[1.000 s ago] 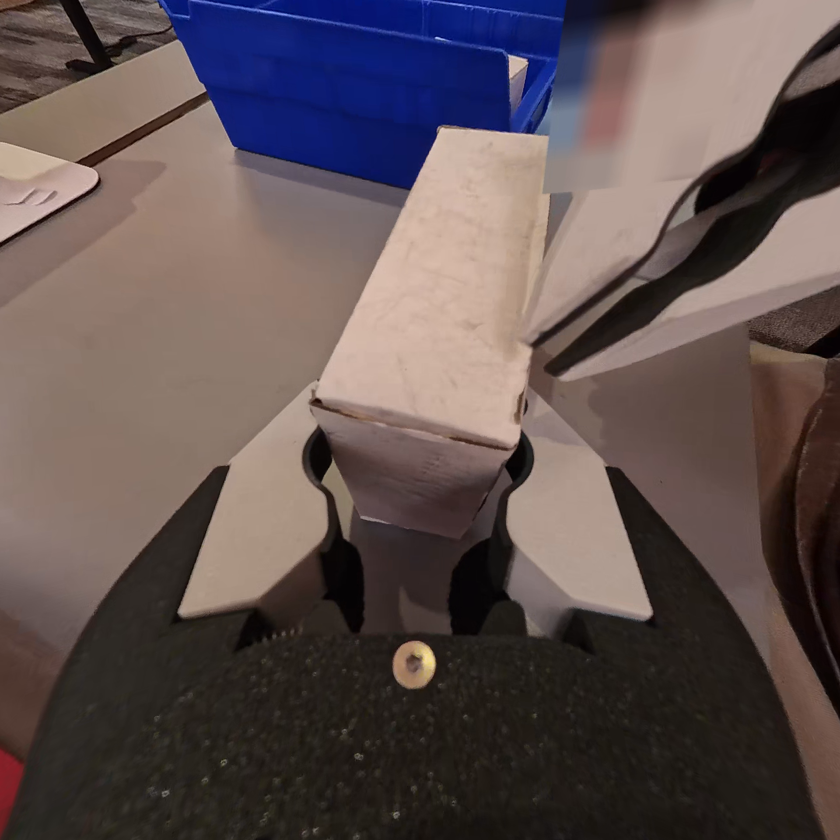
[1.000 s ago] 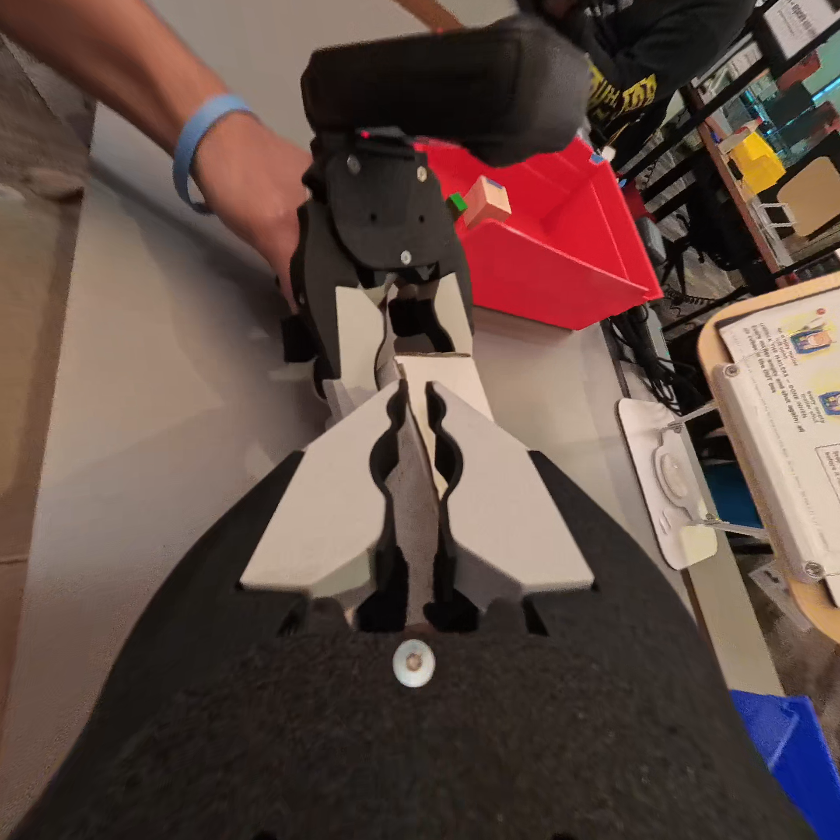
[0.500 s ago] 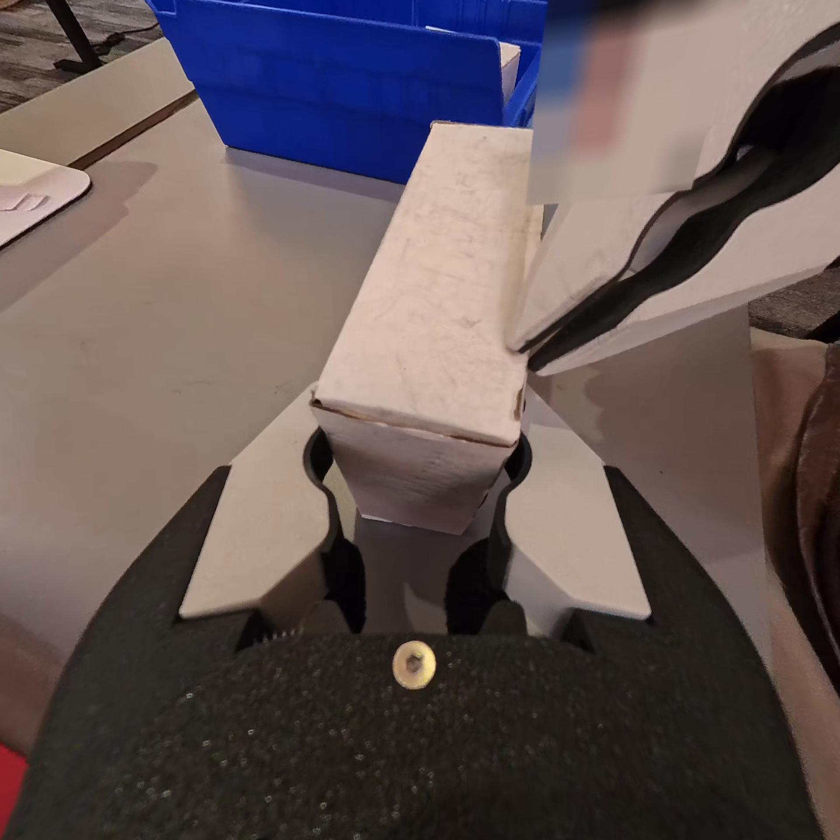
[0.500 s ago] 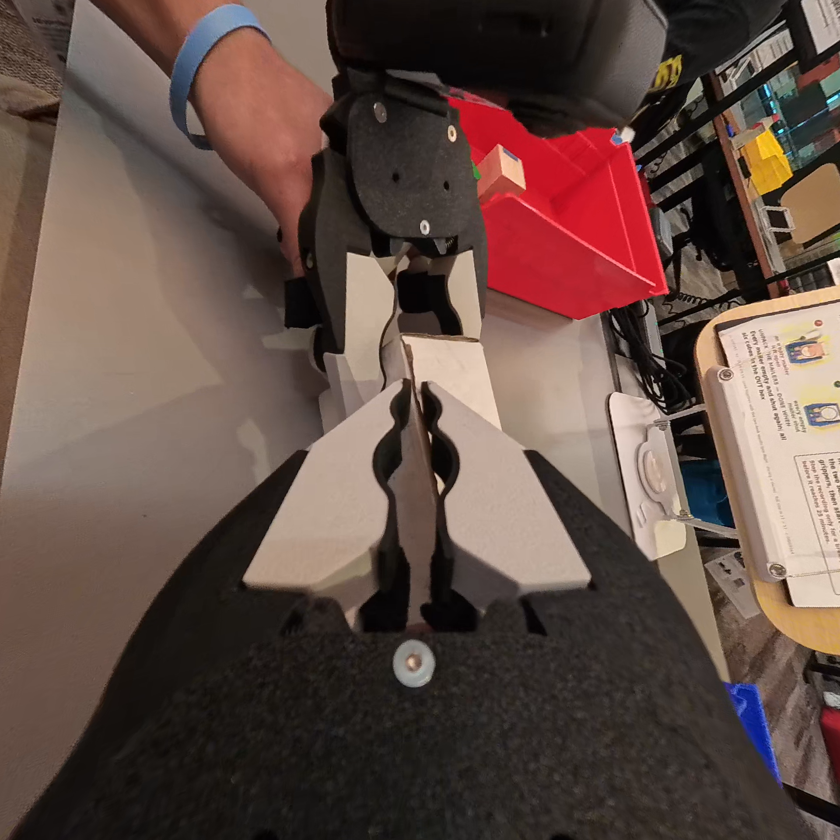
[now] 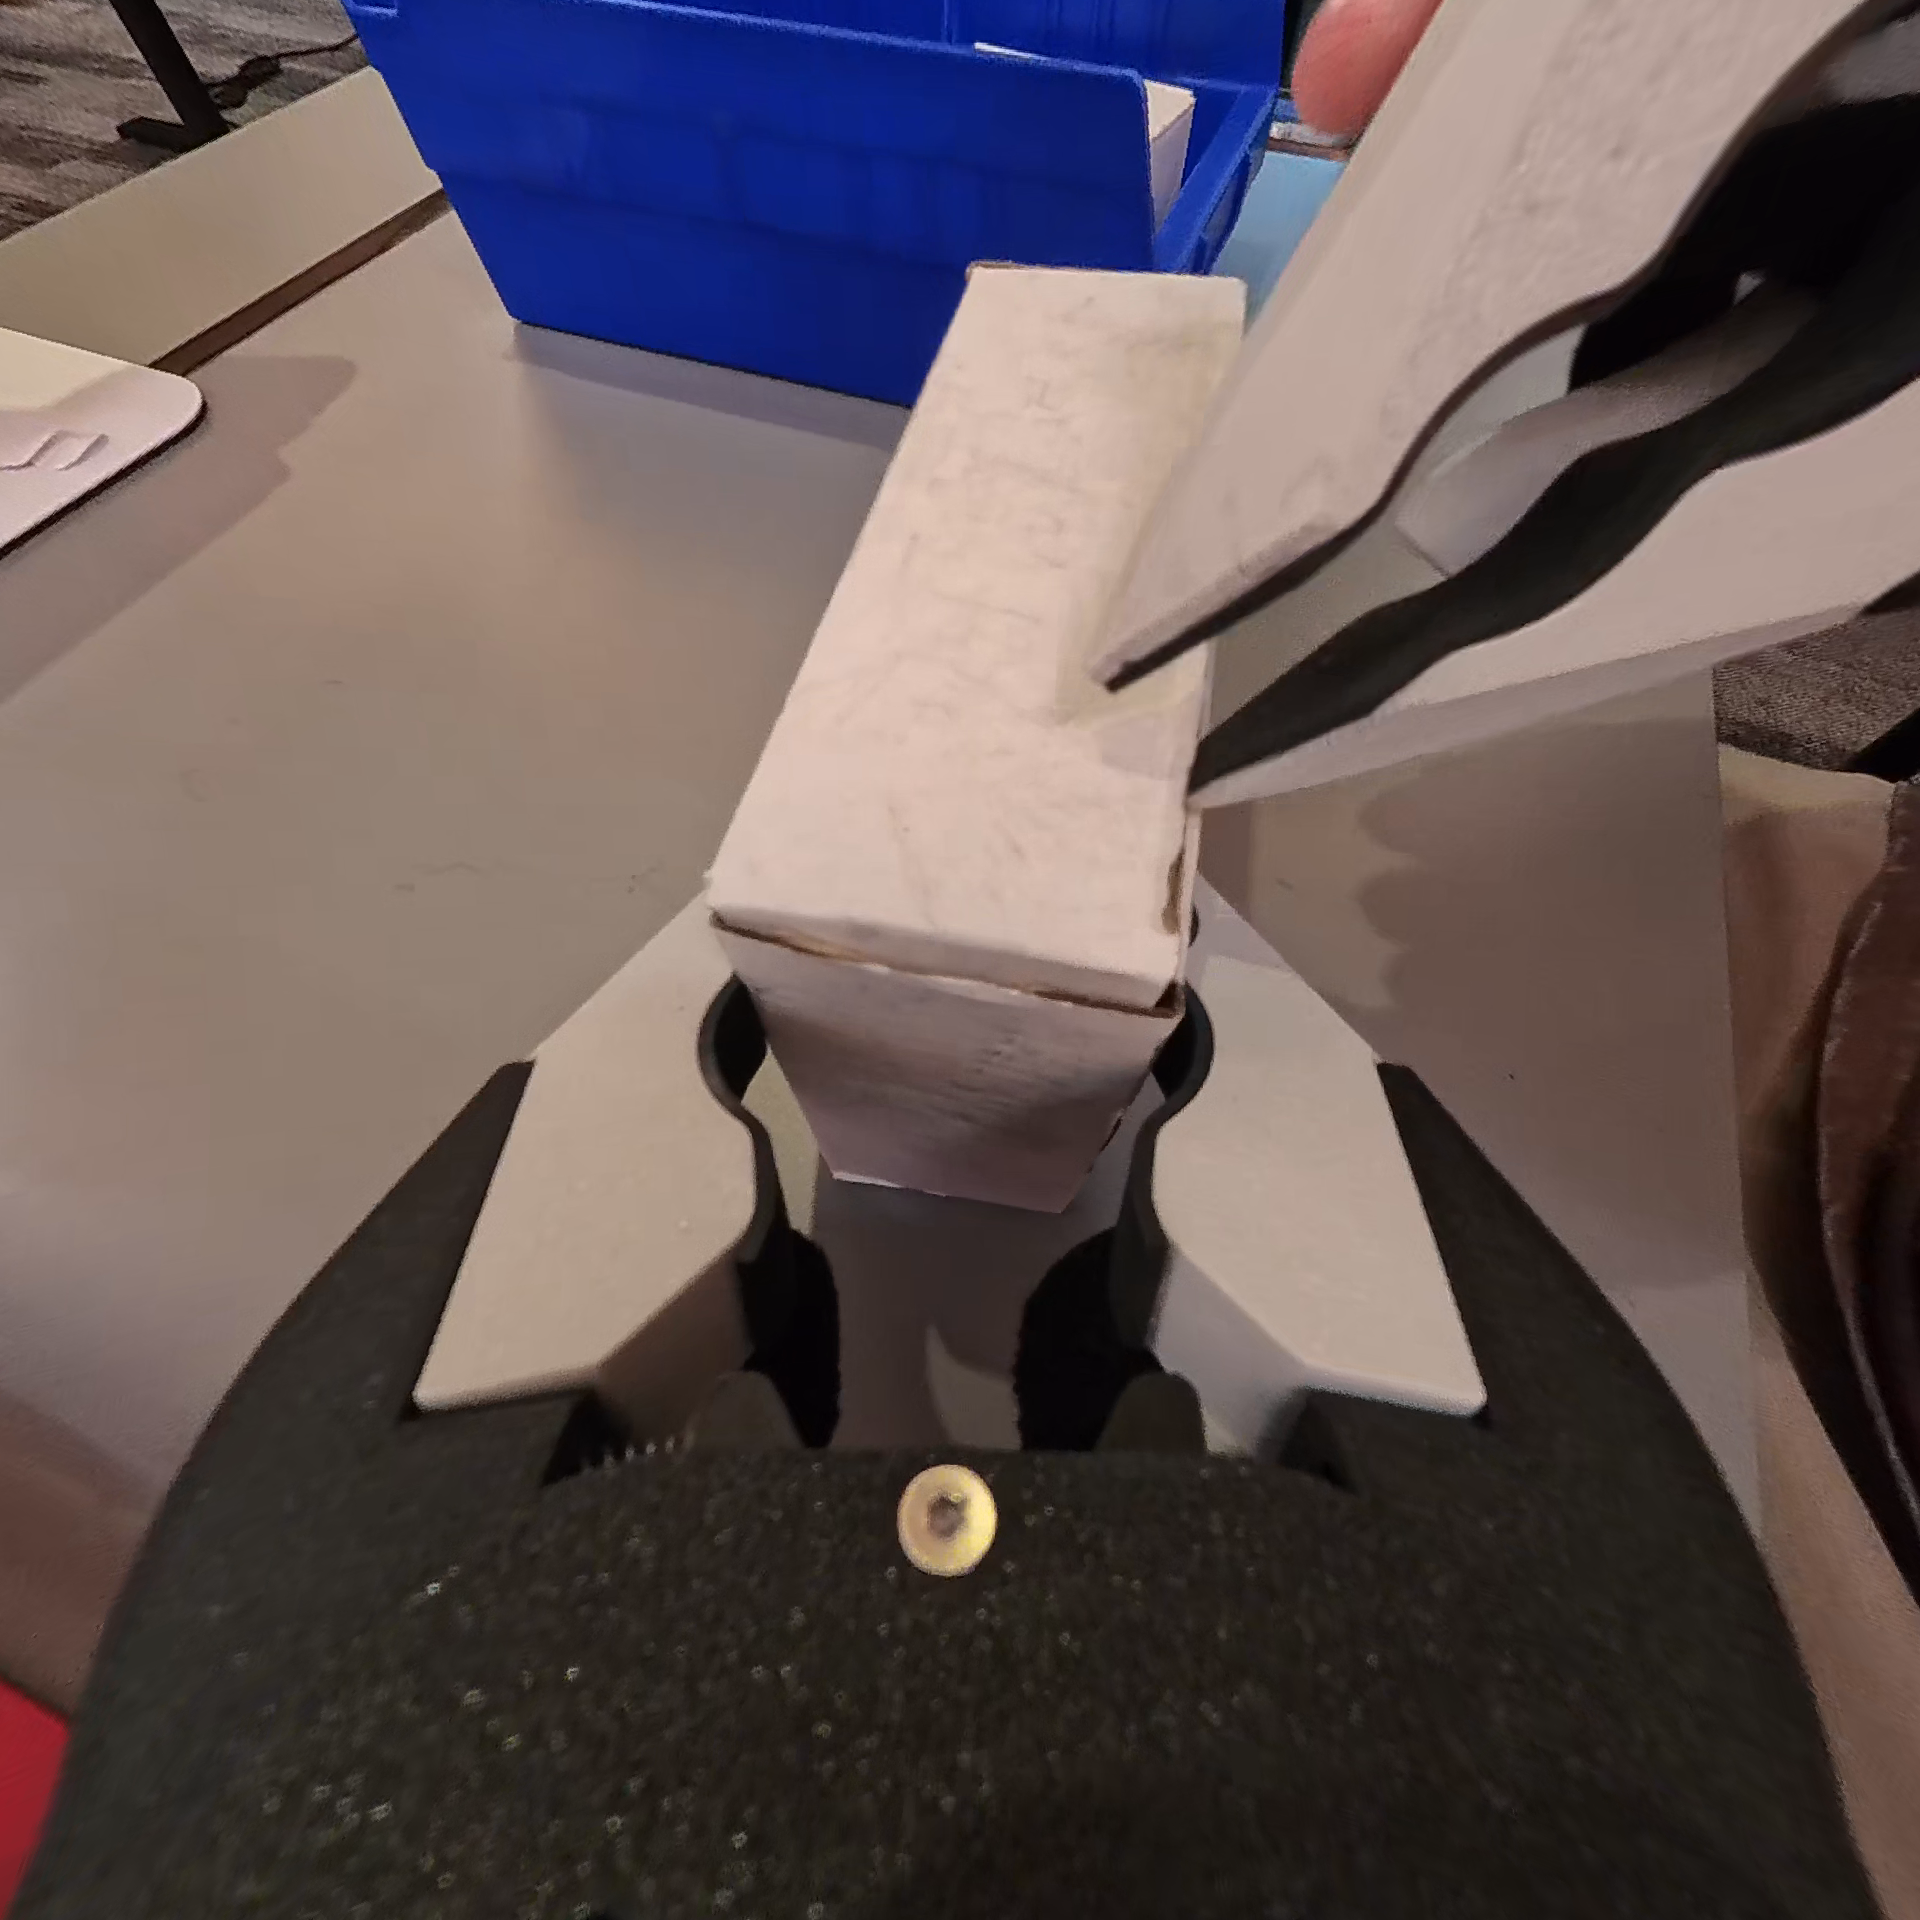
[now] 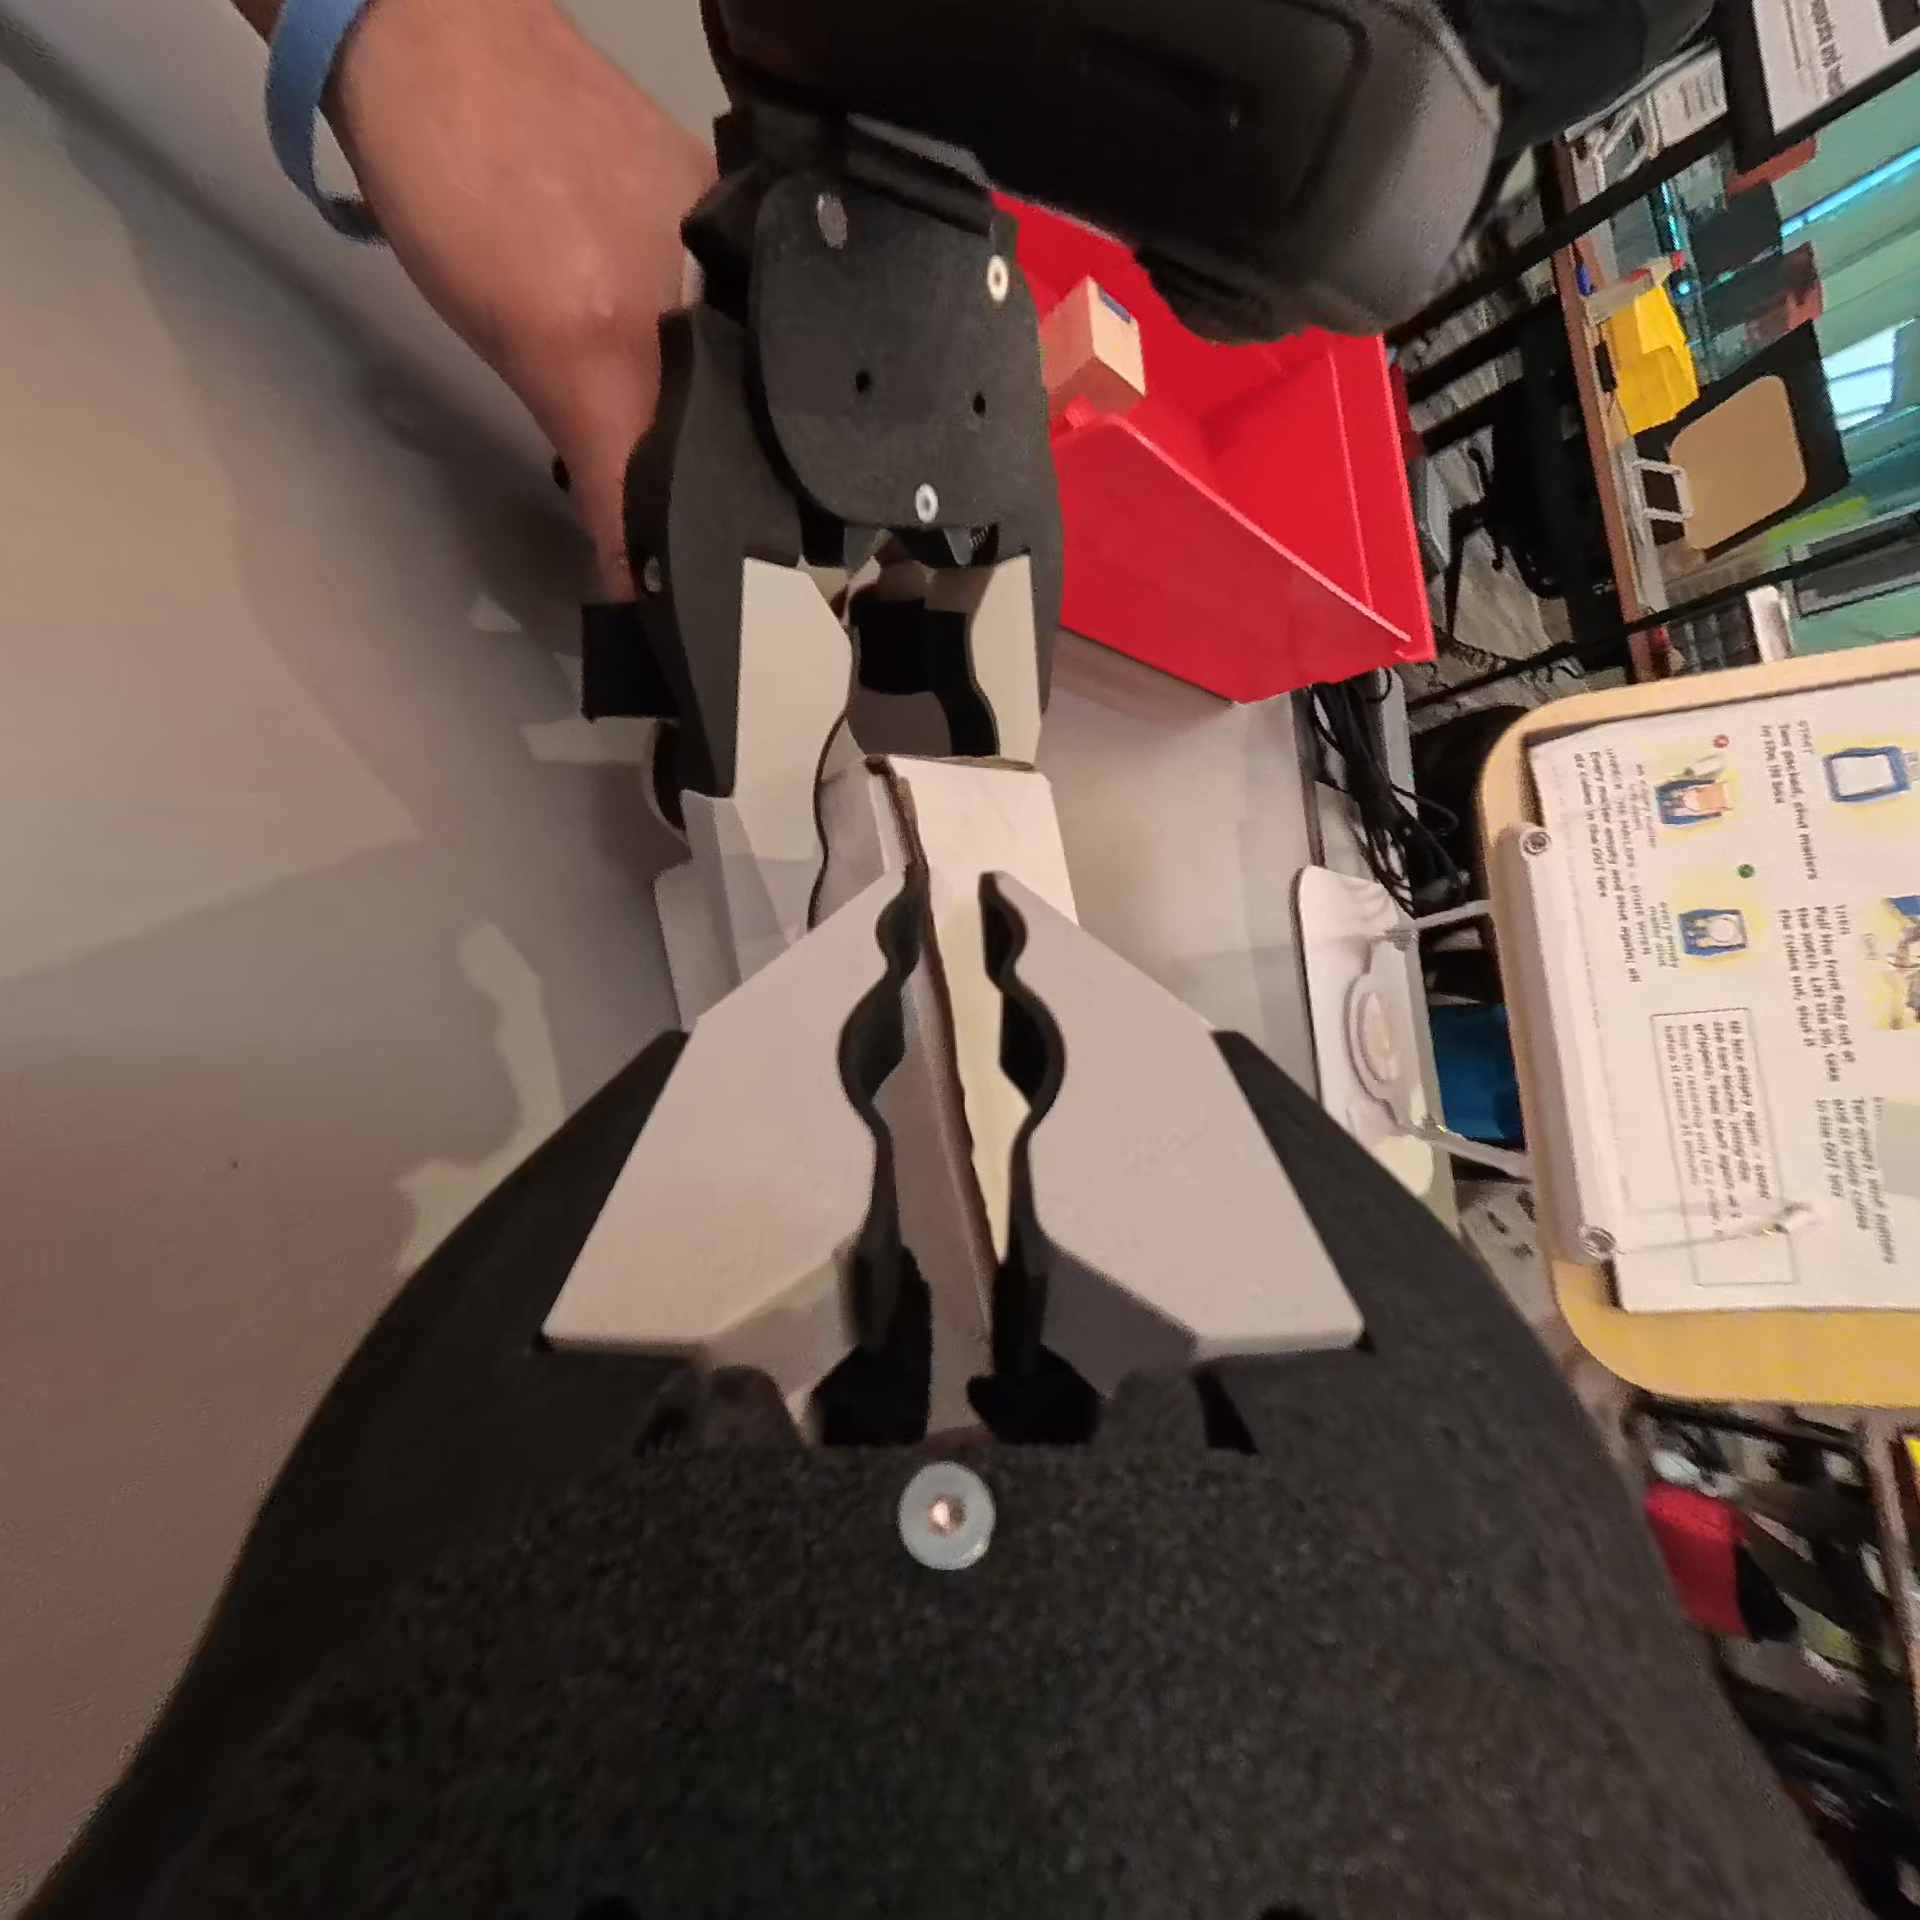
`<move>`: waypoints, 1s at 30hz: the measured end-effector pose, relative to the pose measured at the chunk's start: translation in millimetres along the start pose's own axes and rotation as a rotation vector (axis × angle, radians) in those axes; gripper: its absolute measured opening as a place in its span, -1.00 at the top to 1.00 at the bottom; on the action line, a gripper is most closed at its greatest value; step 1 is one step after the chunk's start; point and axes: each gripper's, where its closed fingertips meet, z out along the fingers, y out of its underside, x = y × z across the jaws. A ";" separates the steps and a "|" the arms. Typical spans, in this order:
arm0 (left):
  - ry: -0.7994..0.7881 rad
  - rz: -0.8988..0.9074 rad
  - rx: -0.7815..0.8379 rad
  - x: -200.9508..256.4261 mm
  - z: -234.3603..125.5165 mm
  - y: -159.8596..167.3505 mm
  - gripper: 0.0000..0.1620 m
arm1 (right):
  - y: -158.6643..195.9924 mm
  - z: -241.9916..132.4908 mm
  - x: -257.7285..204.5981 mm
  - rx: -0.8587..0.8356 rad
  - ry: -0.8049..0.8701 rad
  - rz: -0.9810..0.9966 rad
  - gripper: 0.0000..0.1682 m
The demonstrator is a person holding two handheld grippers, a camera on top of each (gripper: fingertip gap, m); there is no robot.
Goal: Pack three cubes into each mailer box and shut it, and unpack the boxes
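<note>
A shut white mailer box lies lengthwise in front of my left gripper, which is shut on its near end just above the grey table. My right gripper comes in from the upper right. One finger lies over the box top and the other against its right side edge. In the right wrist view my right gripper is shut on a thin cardboard edge of the box. The left gripper shows beyond, held by a hand. What is inside the box is hidden.
A blue bin stands just behind the box. A red bin with a wooden cube in it stands behind the left gripper. A white pad lies at the far left. A board with a printed sheet stands to the right.
My right gripper has moved in over the box's right edge, so its upper finger now lies over the top. My left gripper has kept its hold on the box.
</note>
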 end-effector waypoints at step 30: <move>0.037 0.033 -0.026 -1.5 -4.9 4.2 0.13 | 89.9 -60.1 49.6 -0.217 0.186 -0.084 0.40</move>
